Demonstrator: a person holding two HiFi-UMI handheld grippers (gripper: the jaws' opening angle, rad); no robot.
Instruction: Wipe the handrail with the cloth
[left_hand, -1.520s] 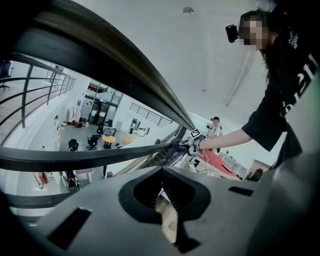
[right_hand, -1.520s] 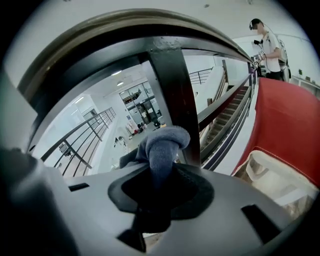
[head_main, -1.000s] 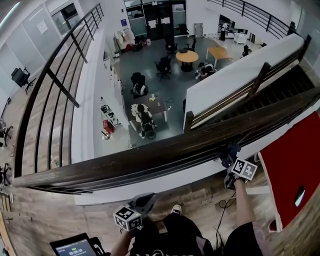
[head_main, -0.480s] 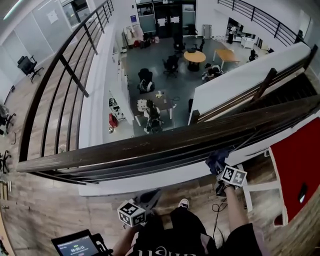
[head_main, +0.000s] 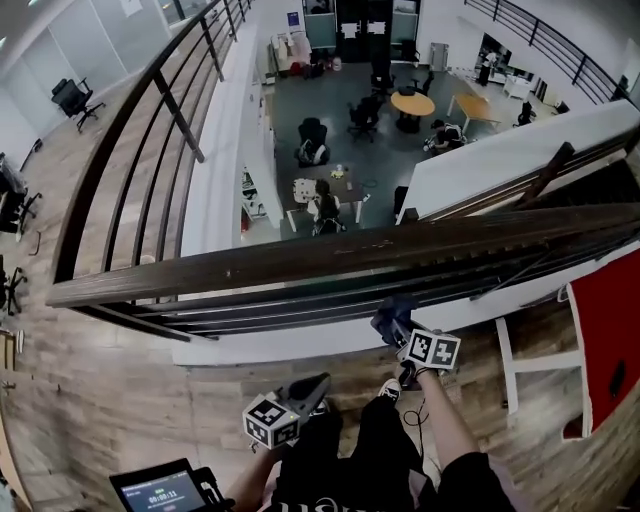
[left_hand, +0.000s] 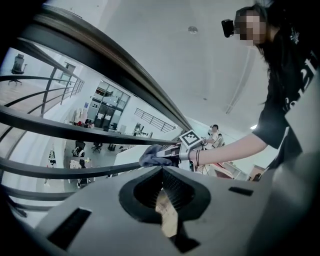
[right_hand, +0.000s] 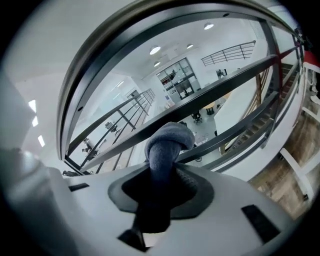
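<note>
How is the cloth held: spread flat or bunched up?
Bunched up. The cloth sticks out as a rolled wad from the right gripper, whose jaws are shut on it.

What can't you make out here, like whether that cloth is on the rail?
Head view: whether the cloth touches the handrail; the right tongs and the cloth's own bunch cover the contact.
Head view: the tablet, cut off by the bottom edge, its print too small.
Head view: the people downstairs, too small.
</note>
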